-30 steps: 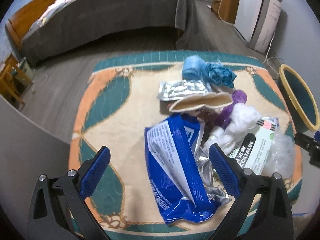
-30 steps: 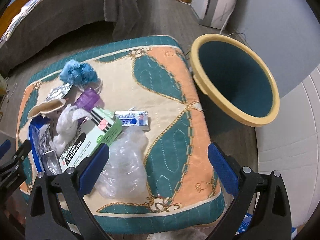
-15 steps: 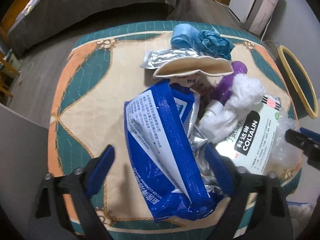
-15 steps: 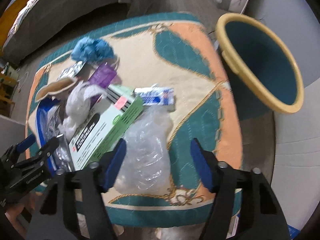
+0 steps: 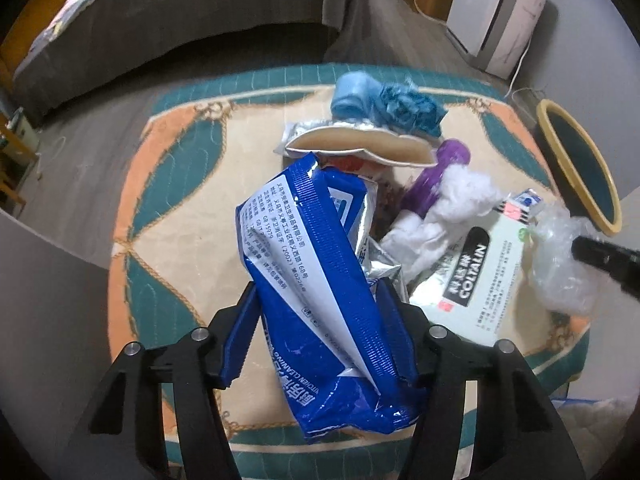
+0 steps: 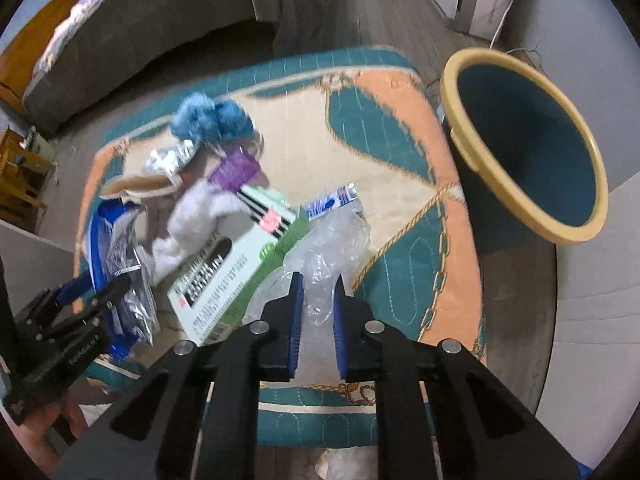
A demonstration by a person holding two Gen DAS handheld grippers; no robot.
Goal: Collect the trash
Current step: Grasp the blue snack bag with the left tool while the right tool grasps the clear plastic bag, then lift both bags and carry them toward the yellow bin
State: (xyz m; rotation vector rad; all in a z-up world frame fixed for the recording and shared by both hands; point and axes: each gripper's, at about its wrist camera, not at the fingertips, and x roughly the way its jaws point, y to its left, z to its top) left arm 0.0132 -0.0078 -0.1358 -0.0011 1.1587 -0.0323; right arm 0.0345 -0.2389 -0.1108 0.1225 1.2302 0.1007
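My left gripper (image 5: 318, 308) is shut on a blue wipes packet (image 5: 316, 264) at the near edge of a patterned cushion table (image 5: 180, 168). My right gripper (image 6: 318, 292) is shut on a crumpled clear plastic bag (image 6: 320, 252), which also shows in the left wrist view (image 5: 560, 264). Between them lie a white-and-green COLTALIN box (image 5: 476, 276), a white tissue wad (image 5: 440, 216), a purple wrapper (image 5: 436, 176), a beige paper bowl (image 5: 360, 146), a foil wrapper (image 6: 172, 158) and a blue crumpled cloth (image 5: 388, 104). A teal bin with a yellow rim (image 6: 524, 148) stands right of the table.
A small blue-and-white sachet (image 6: 328, 202) lies beside the box. A grey-covered bed (image 5: 160, 28) stands behind the table. A white appliance (image 5: 496, 12) and wooden cabinet stand at the back right. Grey wood floor surrounds the table.
Both grippers moved down and forward to the trash and closed: the left on the blue packet, the right on the clear plastic bag.
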